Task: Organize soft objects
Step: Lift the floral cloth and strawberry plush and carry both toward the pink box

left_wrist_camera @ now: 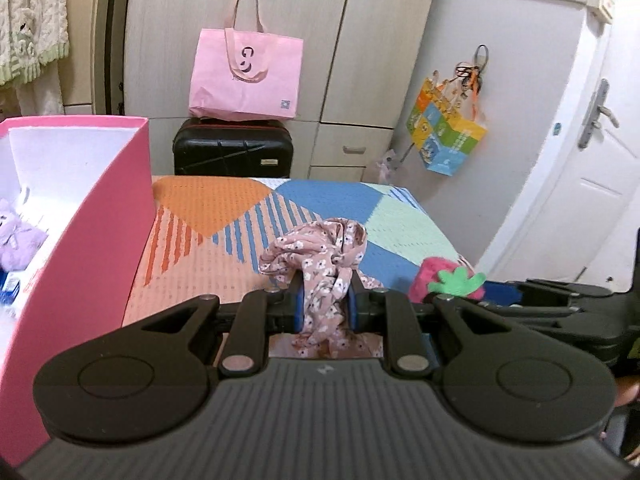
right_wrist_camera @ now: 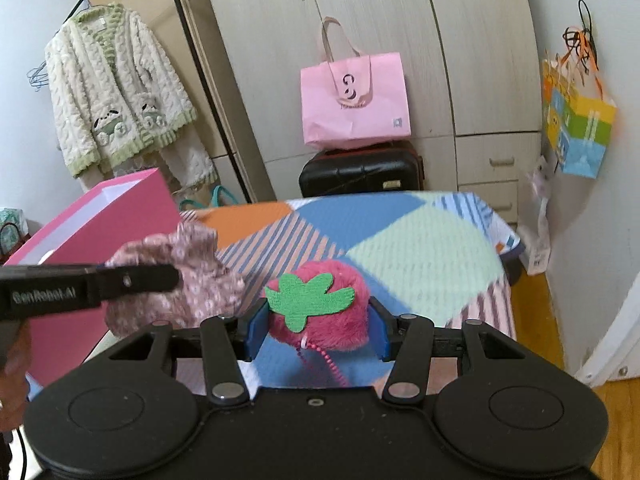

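My left gripper is shut on a pink floral cloth, which bunches above the blue pads and hangs below them, lifted over the bed. In the right wrist view the same cloth and the left gripper show at the left, near the pink box. My right gripper is shut on a pink plush strawberry with a green felt leaf, its cord dangling below. The strawberry also appears at the right in the left wrist view. The pink box stands open at the left with a purple plush inside.
A patchwork bedspread covers the bed. Behind it stand a black suitcase with a pink tote on top, and wardrobe doors. A colourful bag hangs on the wall by a door. A fluffy cardigan hangs at left.
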`<move>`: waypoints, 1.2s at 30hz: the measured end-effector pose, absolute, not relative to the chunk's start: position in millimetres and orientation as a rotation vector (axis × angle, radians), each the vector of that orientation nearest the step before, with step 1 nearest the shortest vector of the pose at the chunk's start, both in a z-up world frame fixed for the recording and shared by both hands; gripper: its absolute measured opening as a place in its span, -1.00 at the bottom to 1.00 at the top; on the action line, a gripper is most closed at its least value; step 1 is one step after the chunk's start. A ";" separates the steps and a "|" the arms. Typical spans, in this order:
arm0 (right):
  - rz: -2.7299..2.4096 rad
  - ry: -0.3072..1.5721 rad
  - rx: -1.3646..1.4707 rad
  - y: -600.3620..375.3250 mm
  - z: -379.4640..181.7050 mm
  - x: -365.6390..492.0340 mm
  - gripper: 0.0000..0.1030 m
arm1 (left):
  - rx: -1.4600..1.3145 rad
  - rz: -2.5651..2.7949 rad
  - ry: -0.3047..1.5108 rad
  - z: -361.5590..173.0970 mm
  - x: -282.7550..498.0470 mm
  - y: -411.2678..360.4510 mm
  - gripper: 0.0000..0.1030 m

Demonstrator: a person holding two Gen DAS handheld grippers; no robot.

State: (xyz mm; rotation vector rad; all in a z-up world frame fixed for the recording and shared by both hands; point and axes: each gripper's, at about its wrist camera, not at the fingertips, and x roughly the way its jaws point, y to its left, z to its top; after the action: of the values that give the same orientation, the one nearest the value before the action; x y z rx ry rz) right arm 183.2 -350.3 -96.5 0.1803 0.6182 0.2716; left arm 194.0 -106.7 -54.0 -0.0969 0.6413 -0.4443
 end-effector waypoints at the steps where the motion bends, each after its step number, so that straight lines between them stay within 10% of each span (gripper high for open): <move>1: 0.275 0.621 0.178 -347.5 -96.4 177.7 0.09 | -0.101 -0.454 0.646 -52.6 188.8 -103.3 -0.64; 36: 0.804 0.757 0.099 -218.6 -36.3 85.5 0.09 | -0.155 -0.426 0.781 -9.3 54.9 63.7 -0.64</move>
State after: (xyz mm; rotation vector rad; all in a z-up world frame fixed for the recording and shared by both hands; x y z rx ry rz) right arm 85.5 -218.6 -36.3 0.0994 0.7574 0.8045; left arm 54.9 63.7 -9.3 -0.1545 0.7807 -0.4260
